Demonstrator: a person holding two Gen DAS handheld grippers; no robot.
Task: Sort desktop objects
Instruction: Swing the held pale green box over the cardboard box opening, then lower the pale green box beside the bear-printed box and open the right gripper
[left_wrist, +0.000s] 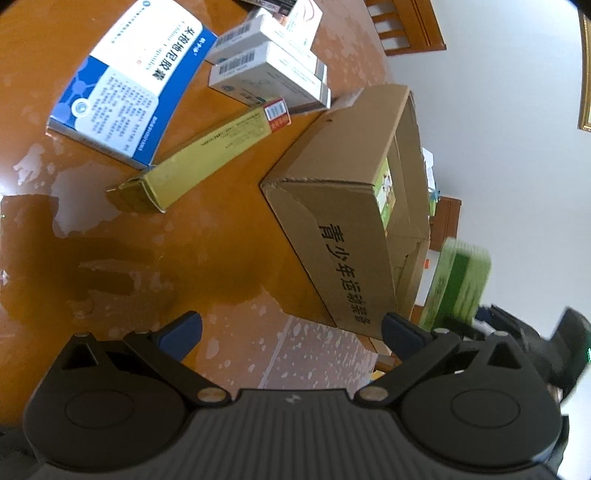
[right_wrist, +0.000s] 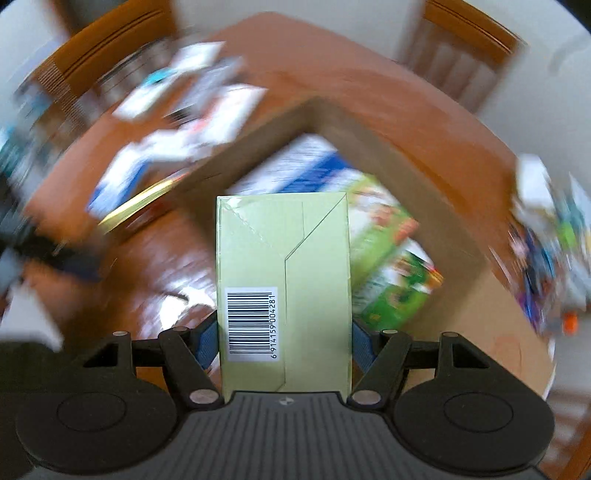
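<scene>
My right gripper (right_wrist: 284, 341) is shut on a pale green box (right_wrist: 284, 273) with a barcode and holds it above the open cardboard box (right_wrist: 461, 229). The cardboard box holds a blue-and-white box (right_wrist: 314, 166) and green packets (right_wrist: 391, 266). In the left wrist view, the cardboard box (left_wrist: 343, 221) stands on the wooden table (left_wrist: 207, 254); the green box (left_wrist: 458, 280) shows blurred beyond it. My left gripper (left_wrist: 291, 330) is open and empty over the table near the cardboard box's corner.
On the table to the left of the cardboard box lie a long yellow box (left_wrist: 207, 155), a blue-and-white medicine box (left_wrist: 136, 77) and several white boxes (left_wrist: 269, 70). Wooden chairs (left_wrist: 410, 22) stand at the far side. The right wrist view is motion-blurred.
</scene>
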